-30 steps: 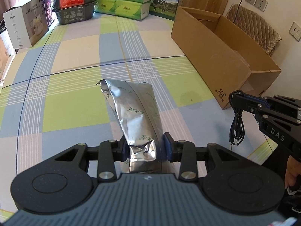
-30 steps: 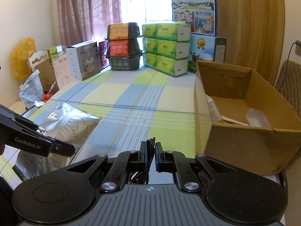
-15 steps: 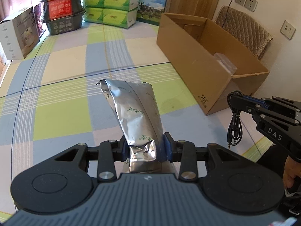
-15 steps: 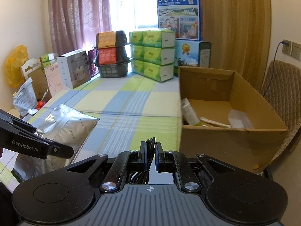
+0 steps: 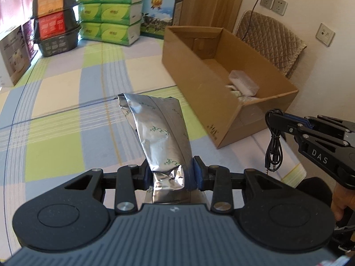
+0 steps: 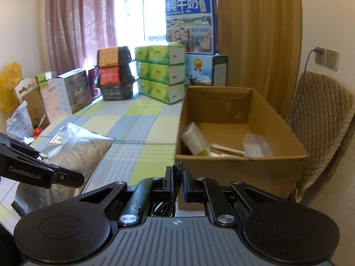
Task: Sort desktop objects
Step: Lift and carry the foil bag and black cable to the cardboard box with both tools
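My left gripper (image 5: 172,174) is shut on the crumpled end of a silver foil bag (image 5: 159,130), held in the air above the checked tablecloth. From the right wrist view the same foil bag (image 6: 77,148) shows at the left, with the left gripper (image 6: 64,178) on it. A coiled black cable (image 5: 274,146) hangs from my right gripper (image 5: 274,116), which is shut on it. In the right wrist view the black cable (image 6: 176,170) sits pinched at my right gripper (image 6: 176,182). An open cardboard box (image 5: 197,77) lies ahead to the right, with several items inside.
The cardboard box (image 6: 241,166) holds a white packet (image 6: 194,140) and a clear plastic case (image 6: 255,147). Green tissue packs (image 5: 111,11), stacked trays (image 5: 55,24) and cartons line the table's far edge. A padded chair (image 6: 321,128) stands right of the box.
Both grippers have risen and moved toward the cardboard box with their loads; the box interior now shows more fully. Neither grip has changed.
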Action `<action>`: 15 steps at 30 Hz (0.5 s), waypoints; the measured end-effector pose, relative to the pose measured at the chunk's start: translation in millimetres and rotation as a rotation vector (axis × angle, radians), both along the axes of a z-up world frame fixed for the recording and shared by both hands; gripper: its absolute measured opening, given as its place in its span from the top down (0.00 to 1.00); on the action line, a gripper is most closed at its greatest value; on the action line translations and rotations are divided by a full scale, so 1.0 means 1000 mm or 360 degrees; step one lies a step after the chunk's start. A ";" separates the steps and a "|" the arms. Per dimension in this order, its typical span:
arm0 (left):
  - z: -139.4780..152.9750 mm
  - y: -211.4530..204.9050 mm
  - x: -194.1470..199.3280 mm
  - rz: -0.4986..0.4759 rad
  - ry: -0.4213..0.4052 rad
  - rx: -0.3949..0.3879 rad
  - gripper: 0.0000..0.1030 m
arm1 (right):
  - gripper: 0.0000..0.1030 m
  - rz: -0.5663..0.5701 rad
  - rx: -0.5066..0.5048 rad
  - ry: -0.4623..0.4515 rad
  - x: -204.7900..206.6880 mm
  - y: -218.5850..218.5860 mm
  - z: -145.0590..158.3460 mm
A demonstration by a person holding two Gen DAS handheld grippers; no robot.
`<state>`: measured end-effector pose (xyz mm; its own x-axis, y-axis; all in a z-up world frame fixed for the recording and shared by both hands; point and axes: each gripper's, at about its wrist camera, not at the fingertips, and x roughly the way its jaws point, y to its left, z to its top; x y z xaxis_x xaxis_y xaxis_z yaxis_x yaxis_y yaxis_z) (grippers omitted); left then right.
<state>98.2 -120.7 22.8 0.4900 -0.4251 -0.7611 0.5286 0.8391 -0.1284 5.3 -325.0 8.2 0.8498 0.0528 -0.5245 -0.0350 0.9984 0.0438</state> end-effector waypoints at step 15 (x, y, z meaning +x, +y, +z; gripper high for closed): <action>0.038 -0.075 0.007 -0.0156 -0.0085 -0.0083 0.69 | 0.96 -0.0104 -0.0010 -0.0062 0.006 -0.060 0.040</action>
